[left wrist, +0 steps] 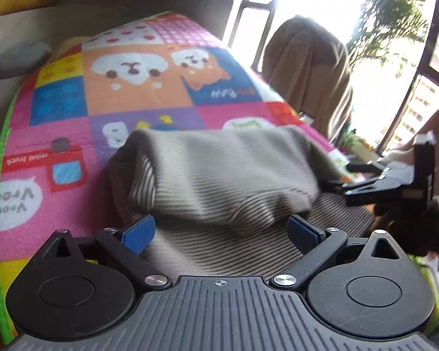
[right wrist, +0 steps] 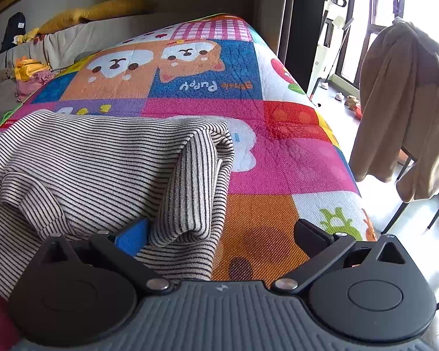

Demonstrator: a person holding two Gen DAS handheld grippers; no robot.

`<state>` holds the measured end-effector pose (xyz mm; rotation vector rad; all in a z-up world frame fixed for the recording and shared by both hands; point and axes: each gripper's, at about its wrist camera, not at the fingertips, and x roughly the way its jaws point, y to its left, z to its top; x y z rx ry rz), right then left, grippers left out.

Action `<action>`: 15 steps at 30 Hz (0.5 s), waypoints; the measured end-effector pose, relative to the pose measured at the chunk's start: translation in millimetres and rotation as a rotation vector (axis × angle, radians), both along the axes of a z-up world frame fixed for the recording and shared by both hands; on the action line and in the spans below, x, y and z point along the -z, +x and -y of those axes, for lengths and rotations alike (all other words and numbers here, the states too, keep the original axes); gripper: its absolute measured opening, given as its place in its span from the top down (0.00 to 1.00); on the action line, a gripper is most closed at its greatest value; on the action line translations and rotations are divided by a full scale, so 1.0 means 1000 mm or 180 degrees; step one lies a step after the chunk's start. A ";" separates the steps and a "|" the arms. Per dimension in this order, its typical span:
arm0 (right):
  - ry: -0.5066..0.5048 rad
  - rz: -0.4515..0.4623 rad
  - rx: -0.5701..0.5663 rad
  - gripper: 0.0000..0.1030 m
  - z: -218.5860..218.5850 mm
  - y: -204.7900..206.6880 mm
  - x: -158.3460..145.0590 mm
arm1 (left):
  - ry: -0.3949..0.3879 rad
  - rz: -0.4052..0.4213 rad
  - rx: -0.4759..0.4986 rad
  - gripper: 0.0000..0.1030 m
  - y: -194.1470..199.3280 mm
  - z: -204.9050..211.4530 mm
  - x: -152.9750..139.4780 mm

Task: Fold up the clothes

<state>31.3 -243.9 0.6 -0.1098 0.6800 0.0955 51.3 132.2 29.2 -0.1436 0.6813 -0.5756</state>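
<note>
Left wrist view first: at the frame's left, our left gripper [left wrist: 221,231] has its blue pads spread wide and empty over the striped shirt [left wrist: 219,175], which lies bunched at centre on the cartoon play mat [left wrist: 73,93]. We judge one fold laid over, loose and rumpled, with flattening and further folds left. Toward the right edge, the right gripper [left wrist: 363,181] hovers at the shirt's side. In the right wrist view its jaws also stand apart, a raised fold resting against the left pad, open mat to the right before the mat's edge and a draped chair [right wrist: 406,102].
</note>
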 end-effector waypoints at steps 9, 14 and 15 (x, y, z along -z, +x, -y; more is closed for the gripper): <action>0.0446 -0.0148 0.0058 0.00 0.018 0.006 0.004 | 0.0030 -0.0249 -0.0330 0.03 0.055 0.007 0.013; 0.0578 -0.0185 0.0077 0.00 0.023 0.007 0.007 | -0.0097 -0.0316 -0.0280 0.03 0.058 0.015 0.020; 0.0566 -0.0184 0.0078 0.00 0.022 0.007 0.007 | -0.0186 -0.0280 -0.0211 0.03 0.055 0.015 0.015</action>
